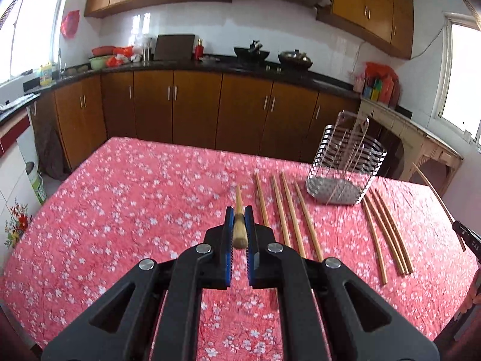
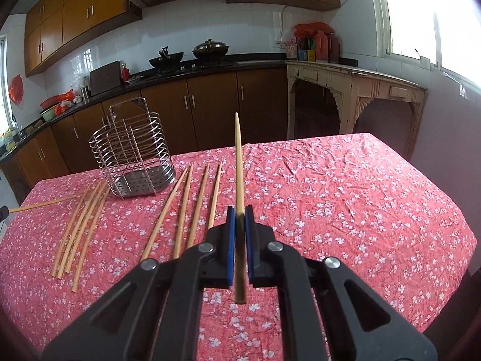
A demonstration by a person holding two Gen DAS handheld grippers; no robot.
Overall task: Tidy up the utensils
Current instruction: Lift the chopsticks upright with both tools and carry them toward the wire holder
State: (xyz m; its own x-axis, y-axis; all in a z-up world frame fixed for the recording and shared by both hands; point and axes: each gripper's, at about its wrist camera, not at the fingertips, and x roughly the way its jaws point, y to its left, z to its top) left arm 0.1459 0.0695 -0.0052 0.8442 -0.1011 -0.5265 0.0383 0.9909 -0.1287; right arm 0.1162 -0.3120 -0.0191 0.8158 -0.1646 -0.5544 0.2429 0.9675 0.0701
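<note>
My left gripper point(image 1: 239, 214) is shut on a wooden chopstick point(image 1: 239, 210) that points forward, held above the table. My right gripper point(image 2: 239, 214) is shut on another chopstick point(image 2: 238, 162), which tilts upward. It also shows at the right edge of the left wrist view point(image 1: 433, 194). A wire utensil holder point(image 1: 345, 165) stands at the far right of the table, with a few chopsticks inside; it also shows in the right wrist view point(image 2: 133, 153). Several loose chopsticks point(image 1: 288, 213) lie in front of it, and a second group point(image 1: 386, 231) lies to its right.
The table carries a red floral cloth point(image 1: 135, 198). Its far edge faces brown kitchen cabinets point(image 1: 195, 111). A cream side table point(image 2: 354, 90) stands by the window beyond the far right corner.
</note>
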